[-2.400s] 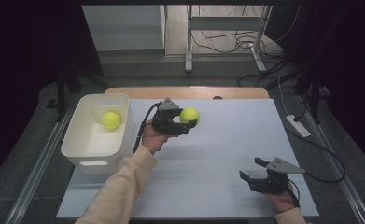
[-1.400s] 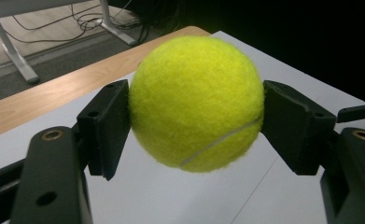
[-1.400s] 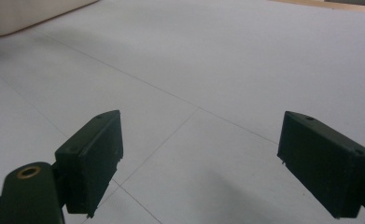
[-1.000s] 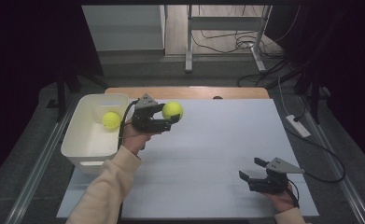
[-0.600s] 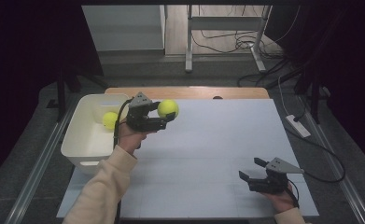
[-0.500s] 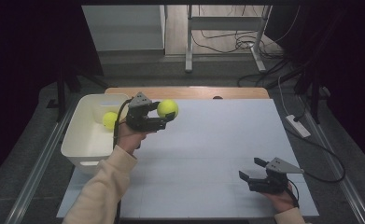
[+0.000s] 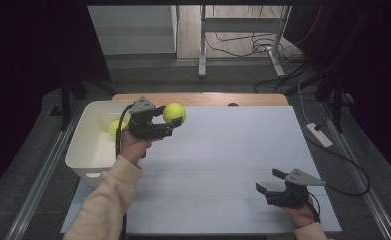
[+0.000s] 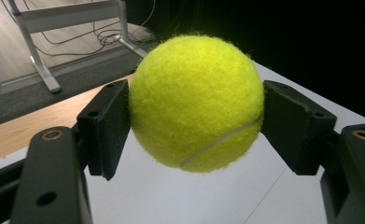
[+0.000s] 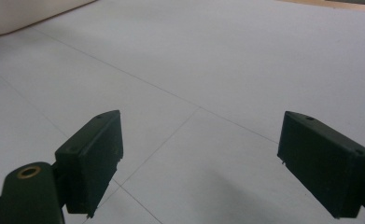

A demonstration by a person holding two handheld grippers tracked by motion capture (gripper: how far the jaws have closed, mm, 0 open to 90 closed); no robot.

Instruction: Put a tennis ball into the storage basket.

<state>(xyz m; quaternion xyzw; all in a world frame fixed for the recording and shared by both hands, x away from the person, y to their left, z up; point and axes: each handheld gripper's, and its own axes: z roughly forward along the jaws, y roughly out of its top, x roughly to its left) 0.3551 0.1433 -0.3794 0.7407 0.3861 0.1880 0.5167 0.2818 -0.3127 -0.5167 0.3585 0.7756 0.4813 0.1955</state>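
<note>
Left gripper [image 7: 175, 120] nearer bin [image 7: 90, 150], jaws pinching ball [image 8: 196, 102]; right gripper [image 7: 272, 184] jaws wide.

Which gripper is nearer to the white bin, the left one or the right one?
Left. The left gripper, shut on a tennis ball, is beside the white bin. The right gripper rests open far across the table.

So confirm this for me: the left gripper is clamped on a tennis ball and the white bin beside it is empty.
Not quite. The left gripper is clamped on a tennis ball, but the white bin is not empty: the high view shows a second ball lying inside it, partly hidden behind the gripper.
</note>
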